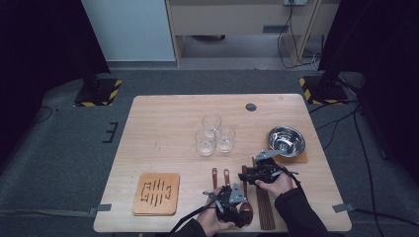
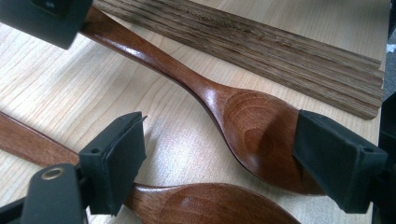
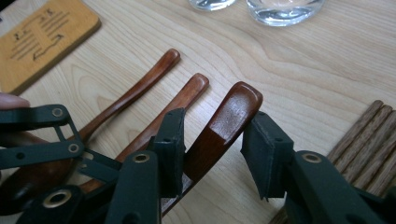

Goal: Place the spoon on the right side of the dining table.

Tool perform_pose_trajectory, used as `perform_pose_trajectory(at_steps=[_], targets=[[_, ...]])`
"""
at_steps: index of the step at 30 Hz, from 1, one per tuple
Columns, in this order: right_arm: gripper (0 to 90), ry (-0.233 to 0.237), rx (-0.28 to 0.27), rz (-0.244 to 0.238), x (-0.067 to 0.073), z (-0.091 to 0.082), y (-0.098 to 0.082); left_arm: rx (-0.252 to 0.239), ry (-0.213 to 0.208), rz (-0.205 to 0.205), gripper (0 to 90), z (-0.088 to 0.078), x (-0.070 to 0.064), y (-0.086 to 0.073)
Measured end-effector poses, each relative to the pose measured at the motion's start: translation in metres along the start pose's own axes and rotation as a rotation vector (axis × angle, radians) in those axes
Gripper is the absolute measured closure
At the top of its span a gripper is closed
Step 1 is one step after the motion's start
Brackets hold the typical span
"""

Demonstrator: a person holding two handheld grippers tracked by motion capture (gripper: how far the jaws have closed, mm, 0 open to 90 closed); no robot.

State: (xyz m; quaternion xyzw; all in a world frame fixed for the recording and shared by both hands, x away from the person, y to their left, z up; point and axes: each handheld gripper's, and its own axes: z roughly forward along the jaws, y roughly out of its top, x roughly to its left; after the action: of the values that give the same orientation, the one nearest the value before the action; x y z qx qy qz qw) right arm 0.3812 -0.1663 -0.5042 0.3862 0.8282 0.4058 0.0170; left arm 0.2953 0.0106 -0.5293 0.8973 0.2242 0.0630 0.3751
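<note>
Three brown wooden spoons lie near the table's front edge. The rightmost spoon has its bowl between the jaws of my left gripper. The right pad touches the bowl's rim, while the left pad stands clear of it. The left gripper is open. That spoon's handle sits between the jaws of my right gripper, leaning on one pad with a thin gap to the other. The handle's end looks lifted off the wood. The right gripper is open.
The two other spoons lie left of the held one. Dark chopsticks lie to its right. Three glasses stand mid-table, and a steel bowl sits on an orange mat. A wooden coaster lies at the front left.
</note>
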Motion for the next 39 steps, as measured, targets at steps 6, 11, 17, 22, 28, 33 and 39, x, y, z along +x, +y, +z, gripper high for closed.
perform_pose_trajectory(at_steps=[6,11,17,22,28,33,39], targets=[[64.4,0.013,-0.03,0.016,-0.001,-0.004,0.002,-0.005,0.023,-0.007,15.6,-0.001,0.002,0.0],[67.0,0.027,-0.049,0.03,-0.001,-0.008,0.005,-0.005,0.034,-0.013,15.7,-0.002,0.004,0.0],[70.2,0.051,-0.077,0.052,-0.001,-0.012,0.007,-0.013,0.04,-0.018,15.6,-0.002,0.005,-0.001],[71.9,0.063,-0.098,0.062,-0.001,-0.015,0.009,-0.016,0.046,-0.03,15.7,-0.002,0.006,-0.001],[74.5,0.084,-0.125,0.08,0.0,-0.019,0.01,-0.019,0.047,-0.042,15.7,-0.003,0.009,-0.001],[76.3,0.098,-0.139,0.087,0.0,-0.023,0.012,-0.019,0.049,-0.051,15.7,-0.003,0.011,-0.001],[78.5,0.111,-0.154,0.092,0.0,-0.026,0.014,-0.018,0.047,-0.057,15.7,-0.004,0.012,-0.002]])
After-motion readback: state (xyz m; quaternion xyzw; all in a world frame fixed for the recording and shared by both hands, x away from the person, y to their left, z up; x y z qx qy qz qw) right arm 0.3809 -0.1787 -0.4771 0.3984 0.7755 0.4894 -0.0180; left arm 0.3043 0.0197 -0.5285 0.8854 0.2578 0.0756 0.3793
